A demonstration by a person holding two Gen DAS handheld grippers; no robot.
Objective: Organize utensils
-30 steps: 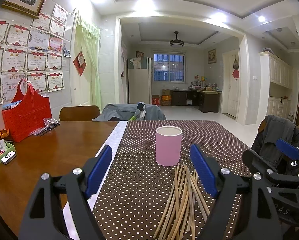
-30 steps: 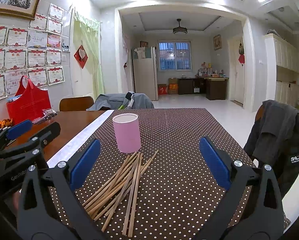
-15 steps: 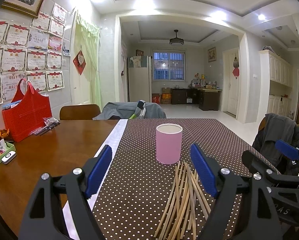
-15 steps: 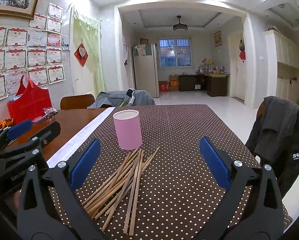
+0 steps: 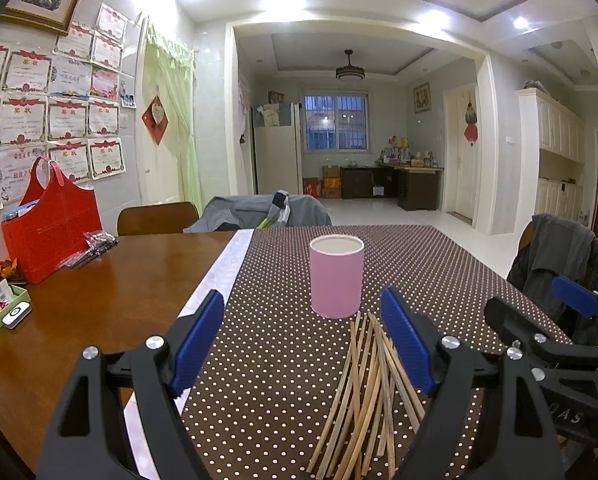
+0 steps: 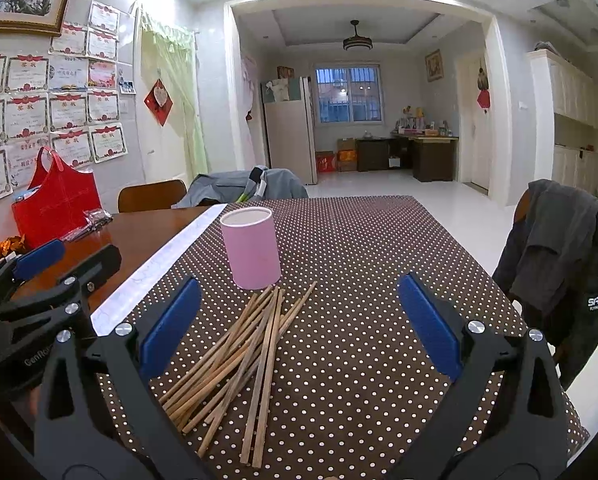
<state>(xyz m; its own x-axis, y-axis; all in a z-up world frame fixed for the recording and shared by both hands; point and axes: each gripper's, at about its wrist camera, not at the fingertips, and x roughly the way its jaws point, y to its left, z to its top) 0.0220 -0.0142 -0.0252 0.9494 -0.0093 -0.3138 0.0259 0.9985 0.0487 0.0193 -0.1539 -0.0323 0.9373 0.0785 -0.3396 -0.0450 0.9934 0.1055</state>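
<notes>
Hovering with jaws spread wide and empty, the left gripper (image 5: 303, 340) and right gripper (image 6: 299, 320) frame the loose chopsticks (image 6: 239, 360) on the dotted tablecloth (image 6: 359, 260). Just beyond stands the pink cup (image 6: 251, 248), upright, contents unseen.

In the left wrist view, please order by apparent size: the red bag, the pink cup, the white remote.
1. red bag
2. pink cup, somewhat smaller, though nearness makes this unsure
3. white remote, clearly smallest
</notes>
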